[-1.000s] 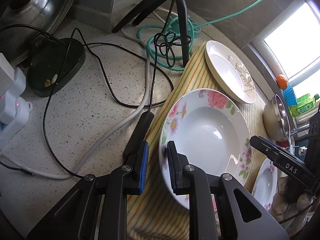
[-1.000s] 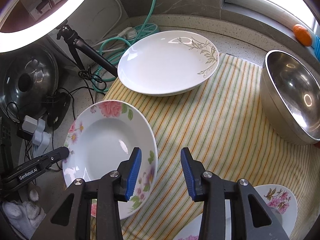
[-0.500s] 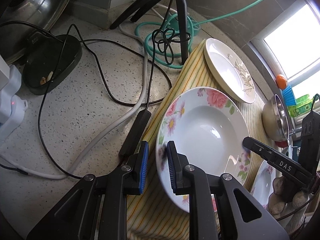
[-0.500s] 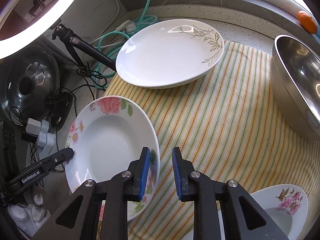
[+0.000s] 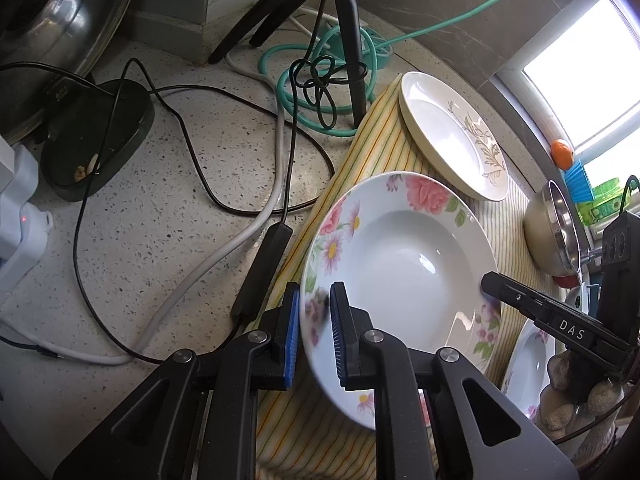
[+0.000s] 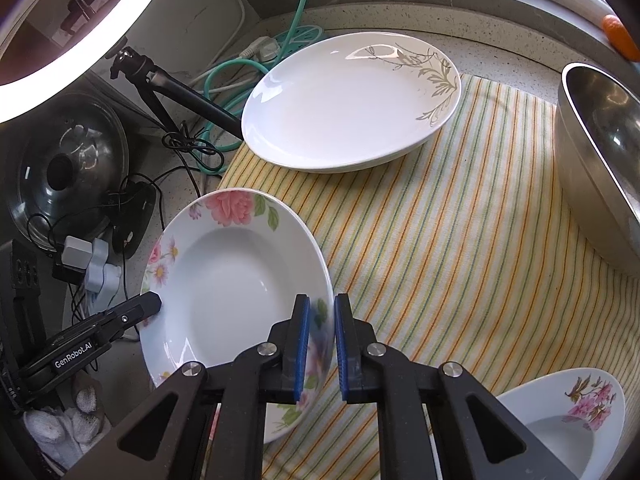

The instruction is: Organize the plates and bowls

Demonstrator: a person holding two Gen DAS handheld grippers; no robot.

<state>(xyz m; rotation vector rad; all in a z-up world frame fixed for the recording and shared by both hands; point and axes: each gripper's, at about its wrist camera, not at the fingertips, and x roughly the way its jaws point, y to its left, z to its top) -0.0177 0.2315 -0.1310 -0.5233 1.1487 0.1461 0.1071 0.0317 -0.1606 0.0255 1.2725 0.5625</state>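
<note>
A deep floral plate point(image 5: 400, 264) with pink roses on its rim is held between both grippers above the striped cloth point(image 6: 460, 240). My left gripper point(image 5: 314, 328) is shut on its left rim. My right gripper point(image 6: 320, 340) is shut on its right rim point(image 6: 320, 320). The plate point(image 6: 232, 292) is tilted. A white plate with a leaf pattern point(image 6: 352, 100) lies at the far end of the cloth; it also shows in the left wrist view point(image 5: 452, 132). A second floral bowl point(image 6: 560, 412) sits at the near right.
A steel bowl point(image 6: 600, 152) stands on the cloth at the right. Left of the cloth lie cables point(image 5: 200, 184), a green hose point(image 5: 320, 80), a tripod point(image 5: 344, 20), a pot lid point(image 6: 64, 176) and a power strip point(image 5: 20, 216). An orange point(image 5: 562, 152) sits by the window.
My right gripper has closed from wide open onto the floral plate's right rim. The left gripper has kept its hold on the left rim. The plate has risen slightly and tilted.
</note>
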